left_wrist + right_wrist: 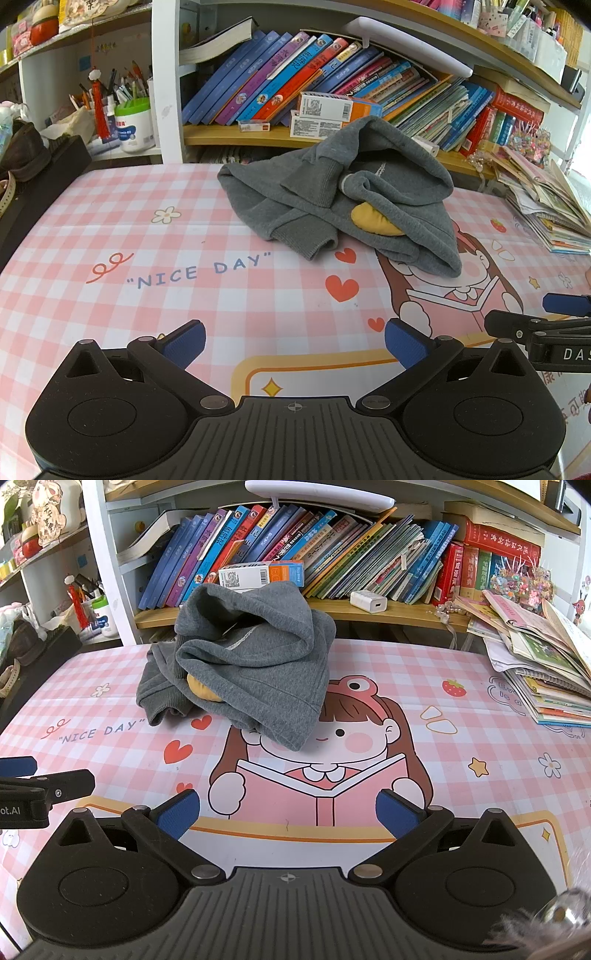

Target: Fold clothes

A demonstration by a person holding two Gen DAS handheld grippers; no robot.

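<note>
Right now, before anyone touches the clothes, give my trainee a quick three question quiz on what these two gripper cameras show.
1. True or false: the left gripper is shut on the grey hoodie.
2. Multiple choice: the yellow patch on the hoodie is A) spread flat on top, B) partly tucked under a grey fold, C) lying apart on the tablecloth.
3. Fill in: the words printed on the tablecloth left of the hoodie read "____ DAY".

Key
1. False: both the left gripper and the right gripper are open, short of the hoodie.
2. B
3. NICE
</note>
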